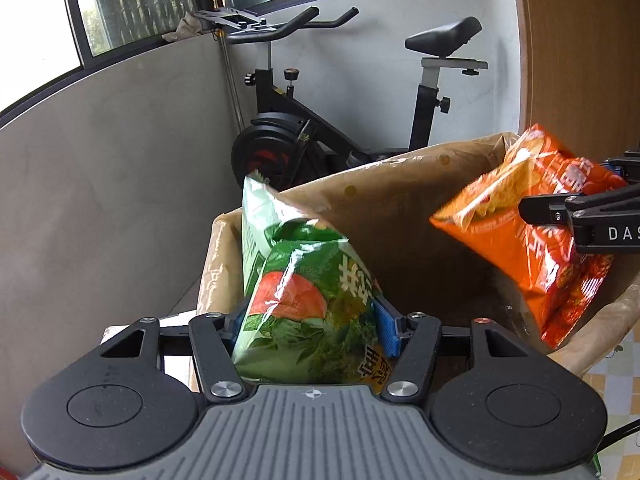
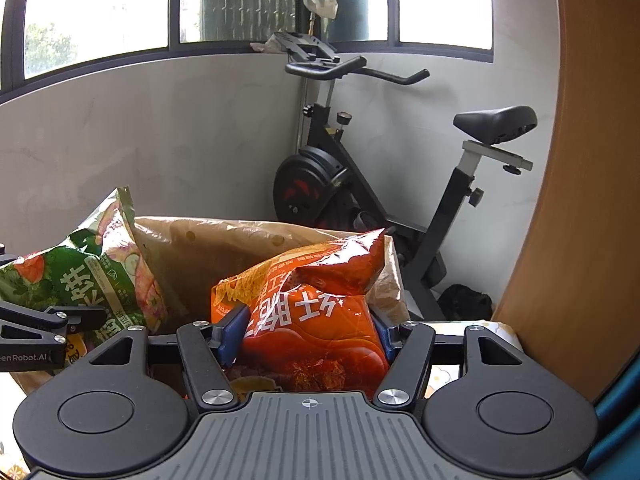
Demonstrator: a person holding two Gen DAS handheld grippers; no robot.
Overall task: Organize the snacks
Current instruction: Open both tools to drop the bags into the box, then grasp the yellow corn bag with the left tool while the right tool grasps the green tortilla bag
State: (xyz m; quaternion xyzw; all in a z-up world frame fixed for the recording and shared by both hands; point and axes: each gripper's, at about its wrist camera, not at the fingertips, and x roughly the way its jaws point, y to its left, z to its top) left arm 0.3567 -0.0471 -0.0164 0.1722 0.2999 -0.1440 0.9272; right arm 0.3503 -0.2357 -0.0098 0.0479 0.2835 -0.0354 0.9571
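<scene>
the left gripper (image 1: pixel 310 320) was clamped on a green snack bag (image 1: pixel 308 300), blue pads pinching it low down so the top of the bag stood up and leaned over the open mouth of the brown paper bag (image 1: pixel 384 200). makes sense to me, holding it by the bottom end lets the free end go in first (my guess, not something the frames prove).

the right gripper (image 2: pixel 306 334) had the same idea going with an orange snack bag (image 2: pixel 320 312), squeezed between its blue pads with the crinkled top poking up above the paper bag's rim. from the left wrist view the orange bag hung over the right side of the opening, well apart from the green one on the left, so they weren't fighting for the same spot.

both snacks looked to be above or just inside the bag's mouth, not let go yet. i couldn't tell how deep either one sat.

behind all that was an exercise bike (image 2: pixel 360 184) parked in the corner against the grey wall (image 1: pixel 120 160), with windows (image 2: pixel 96 12) above.
</scene>
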